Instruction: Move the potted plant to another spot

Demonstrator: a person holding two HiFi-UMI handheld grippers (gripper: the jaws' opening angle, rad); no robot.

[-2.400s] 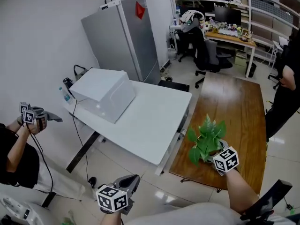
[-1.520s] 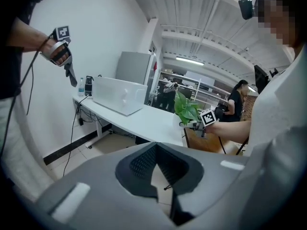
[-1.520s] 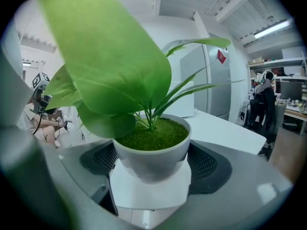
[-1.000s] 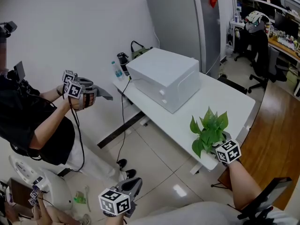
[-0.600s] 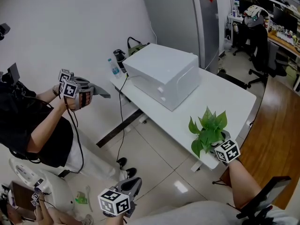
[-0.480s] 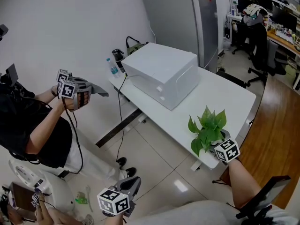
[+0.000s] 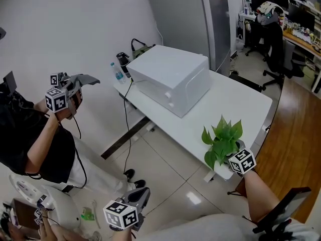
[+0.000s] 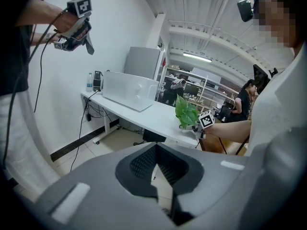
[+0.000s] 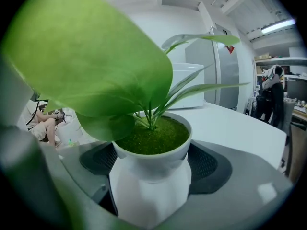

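The potted plant (image 7: 220, 137), green leaves in a small white pot (image 9: 148, 176), is at the near corner of the white table (image 7: 235, 104). My right gripper (image 7: 231, 154) is shut on the pot, one jaw on each side, as the right gripper view shows (image 9: 149, 186). The pot's base is hidden, so I cannot tell if it touches the tabletop. My left gripper (image 7: 136, 200) hangs low over the floor, well left of the table. Its jaws meet with nothing between them (image 8: 163, 176). In the left gripper view the plant (image 8: 186, 113) sits at the table's edge.
A white box (image 7: 170, 77) takes up the table's far end, with a grey fridge (image 7: 185, 14) behind it. A wooden table (image 7: 296, 129) lies to the right. Another person (image 7: 35, 134) stands at the left holding up a gripper (image 7: 60, 92). Cables hang under the table.
The plant has gone from over the wooden table to the white table's near corner and sunk slightly. The person at left has raised their gripper. My left gripper stays put.
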